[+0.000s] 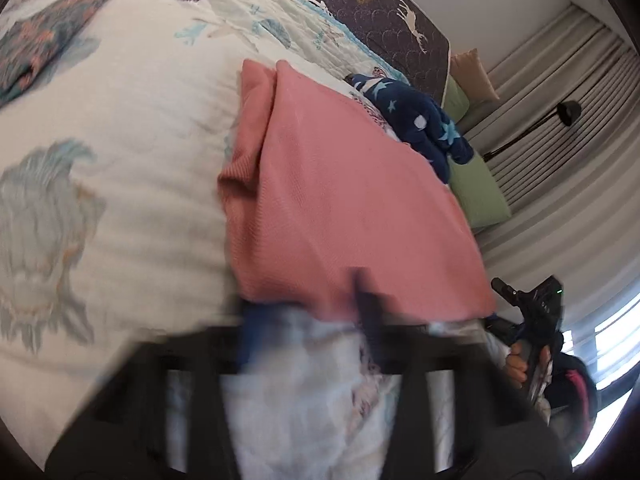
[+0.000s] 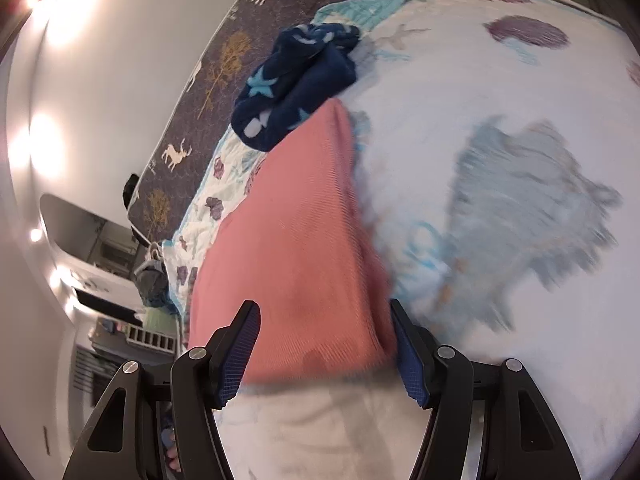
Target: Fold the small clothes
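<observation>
Left claw [image 1: 366, 312]: fingers pressed together at the near hem of the garment; heavy blur hides whether cloth is caught between the pads, so I cannot tell that it pinches anything.
Right claw [image 2: 324, 344]: jaws spread, blue ribbed pads [image 2: 408, 354] standing either side of the garment's near corner; neither pad presses on the cloth.
Task item: pink waffle-knit folded garment [image 1: 344, 204], lying flat on the bed directly ahead of both claws, near hem at the fingertips, far end running away from them. In the left wrist view a folded flap lies along its left edge.
Supporting surface: white quilted bedspread with pale blue and purple seashell print [image 1: 120, 132], under both claws and the garment.
Beyond the garment: navy fleece garment with light blue stars and white dots [image 2: 292, 92], bunched and unfolded, touching the pink garment's far end.
Far left of left claw: dark teal floral-print folded cloth [image 1: 48, 36], well apart from the pink garment.
Far edge: dark mat with deer and tree motifs [image 2: 224, 60], beyond the quilt, against the wall.
Far right of left claw: green bedsheet [image 1: 476, 184] and grey pleated curtains [image 1: 560, 92].
Person: a hand [image 1: 520, 364] gripping the right claw's handle, seen at the right of the left wrist view.
Containers: none discernible on the bed.
</observation>
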